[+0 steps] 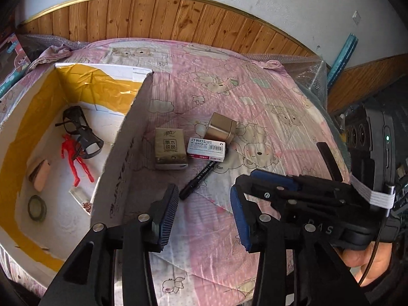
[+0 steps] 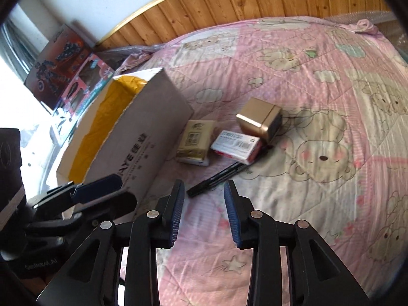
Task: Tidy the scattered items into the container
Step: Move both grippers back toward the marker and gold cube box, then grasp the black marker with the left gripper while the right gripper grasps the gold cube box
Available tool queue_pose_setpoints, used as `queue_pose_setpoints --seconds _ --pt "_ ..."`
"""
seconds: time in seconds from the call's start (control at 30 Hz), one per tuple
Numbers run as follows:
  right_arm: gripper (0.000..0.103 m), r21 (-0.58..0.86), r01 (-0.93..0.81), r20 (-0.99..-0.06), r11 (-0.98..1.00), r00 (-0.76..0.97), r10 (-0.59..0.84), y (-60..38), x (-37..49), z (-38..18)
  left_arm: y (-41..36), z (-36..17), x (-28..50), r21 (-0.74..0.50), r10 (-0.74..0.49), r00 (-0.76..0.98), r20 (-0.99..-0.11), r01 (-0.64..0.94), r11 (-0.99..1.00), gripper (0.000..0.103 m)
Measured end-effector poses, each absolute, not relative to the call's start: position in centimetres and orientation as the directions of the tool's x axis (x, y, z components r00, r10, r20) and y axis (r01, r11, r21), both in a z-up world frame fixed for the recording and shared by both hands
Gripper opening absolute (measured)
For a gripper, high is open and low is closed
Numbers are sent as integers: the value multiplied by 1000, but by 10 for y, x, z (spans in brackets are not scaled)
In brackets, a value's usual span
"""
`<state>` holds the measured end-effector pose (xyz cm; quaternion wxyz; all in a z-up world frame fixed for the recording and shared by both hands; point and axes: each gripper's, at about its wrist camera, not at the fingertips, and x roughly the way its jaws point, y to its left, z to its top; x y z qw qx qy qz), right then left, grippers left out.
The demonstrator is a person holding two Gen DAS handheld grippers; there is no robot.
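Now, the slim black plastic marker pen [image 2: 216, 177] is lined up.
Both tongs, left [image 1: 202, 214] and right [image 2: 204, 213], are held apart, empty; the barrel is best pinched crosswise.

Daylight floods both views, blowing out to white left of the box [image 2: 142, 137] in the right wrist view, which is slightly blurred. Fisheye bending curves the wall panelling [image 1: 178, 17]; corners go black.

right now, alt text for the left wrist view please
Open left gripper hovers over a pink quilt near a pen, tissue pack, staple box and gold tin. A box at left holds glasses and small items.
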<state>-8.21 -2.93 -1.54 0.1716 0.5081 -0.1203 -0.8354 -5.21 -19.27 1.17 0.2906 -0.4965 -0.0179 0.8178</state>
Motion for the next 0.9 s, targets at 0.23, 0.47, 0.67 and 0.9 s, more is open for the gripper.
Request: queue_pose_setpoints --seconds 0.23,0.47,0.67,0.9 --pt "55 428 14 -827 -903 -397 -398 -10 -145 -39 -156 -46 -79 -263 432 -291 -854 -474 -840 47" --pt "62 341 -36 -886 -939 -347 -309 -26 -191 -78 -147 -97 -95 -254 395 -282 -874 -427 -868 47" --pt "60 323 -55 -889 -945 -360 -283 -8 -196 -89 -143 -87 -90 -347 483 -226 -846 -456 -820 51" --pt "61 268 43 -875 -962 -406 -262 -26 -211 -88 -126 -99 -94 -299 467 -238 -852 -511 -806 35"
